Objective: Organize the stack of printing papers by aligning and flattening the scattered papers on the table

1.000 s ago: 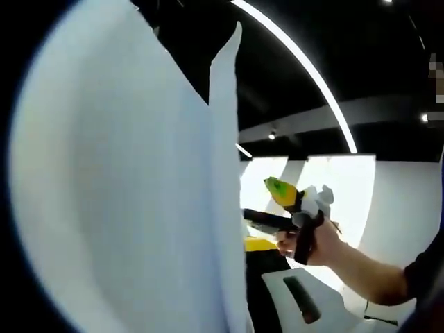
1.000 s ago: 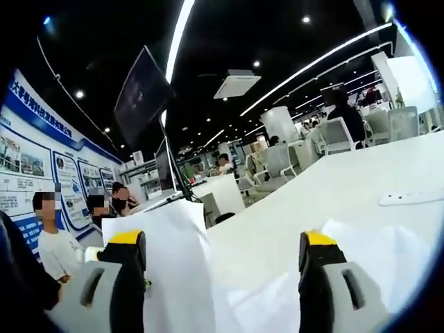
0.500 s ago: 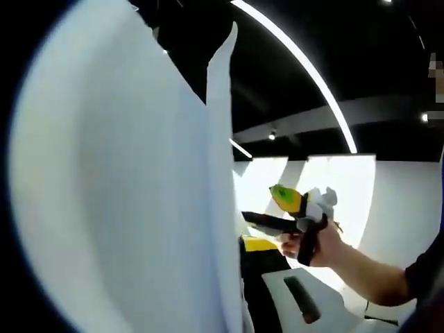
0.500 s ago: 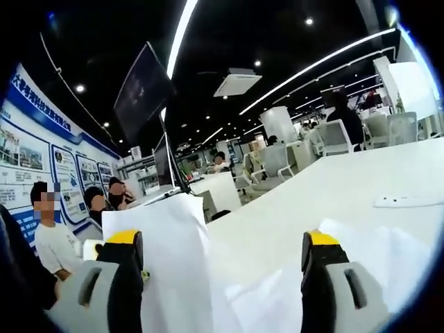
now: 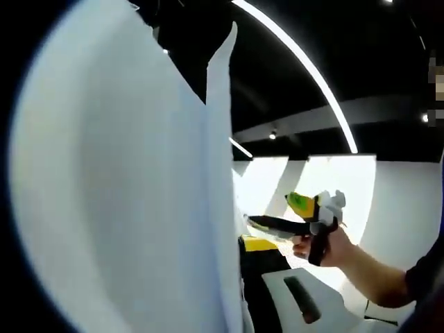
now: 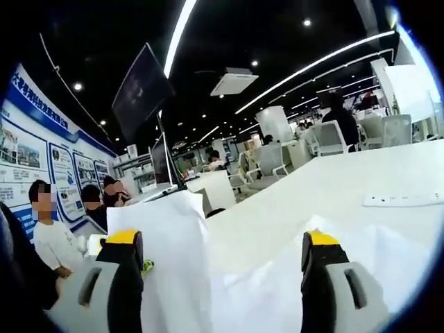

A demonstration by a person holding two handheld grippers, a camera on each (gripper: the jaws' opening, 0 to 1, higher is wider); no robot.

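A stack of white printing papers (image 5: 118,194) stands on edge close to the left gripper view's camera and hides my left gripper's left jaw. The yellow-tipped right jaw presses against the stack's edge, so my left gripper (image 5: 239,253) looks shut on the papers. My right gripper (image 5: 253,222), held by a hand (image 5: 333,246), points at the stack's edge from the right. In the right gripper view, my right gripper (image 6: 222,243) is open. The upright papers (image 6: 166,257) stand by its left jaw, and a loose sheet (image 6: 381,253) lies flat by its right jaw.
The white table (image 6: 312,194) stretches ahead with a flat white strip (image 6: 402,200) on it at the right. Several people (image 6: 52,236) sit at the left. Chairs (image 6: 326,139) and a dark monitor (image 6: 142,90) stand behind.
In the left gripper view my right gripper and its hand have drifted right and slightly down, away from the paper stack's edge. The stack and my left gripper have held still.
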